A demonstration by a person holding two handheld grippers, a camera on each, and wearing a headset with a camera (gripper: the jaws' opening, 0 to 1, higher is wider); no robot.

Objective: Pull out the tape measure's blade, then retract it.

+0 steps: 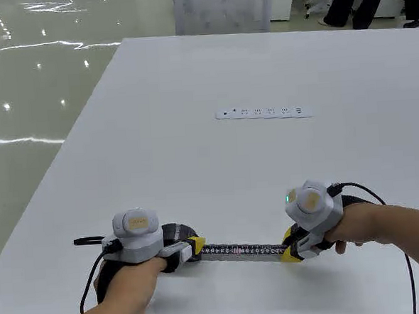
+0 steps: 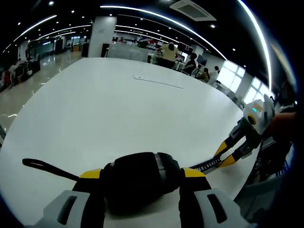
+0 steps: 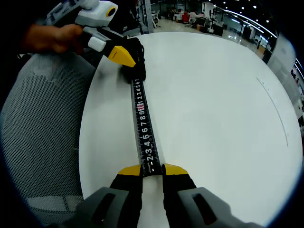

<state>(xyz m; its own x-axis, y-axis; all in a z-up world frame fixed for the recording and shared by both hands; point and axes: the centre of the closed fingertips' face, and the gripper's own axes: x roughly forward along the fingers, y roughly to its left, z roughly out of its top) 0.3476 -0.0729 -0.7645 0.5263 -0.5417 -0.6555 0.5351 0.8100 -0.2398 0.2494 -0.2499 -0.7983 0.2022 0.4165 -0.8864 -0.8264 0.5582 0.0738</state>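
Grips the black round plastic tape measure case (image 2: 140, 183) firmly between the jaws of the left claw (image 2: 141, 174), low on the flat white bench (image 1: 231, 163), probably to anchor it against the pull. Pinches the free end of the dark numbered blade (image 3: 142, 118) in the right claw (image 3: 152, 169), jaws almost together, so that the blade runs straight from these tips to the case, well apart. Looks like pulling out under way, with retracting not yet done.

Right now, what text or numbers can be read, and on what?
"2 3 4 5 6 7 8 9": blade, right gripper view, running up from the right gripper.
Red mark after the 9: too blurred.
No text readable on the tape measure case.
Markings on the power strip: too small.
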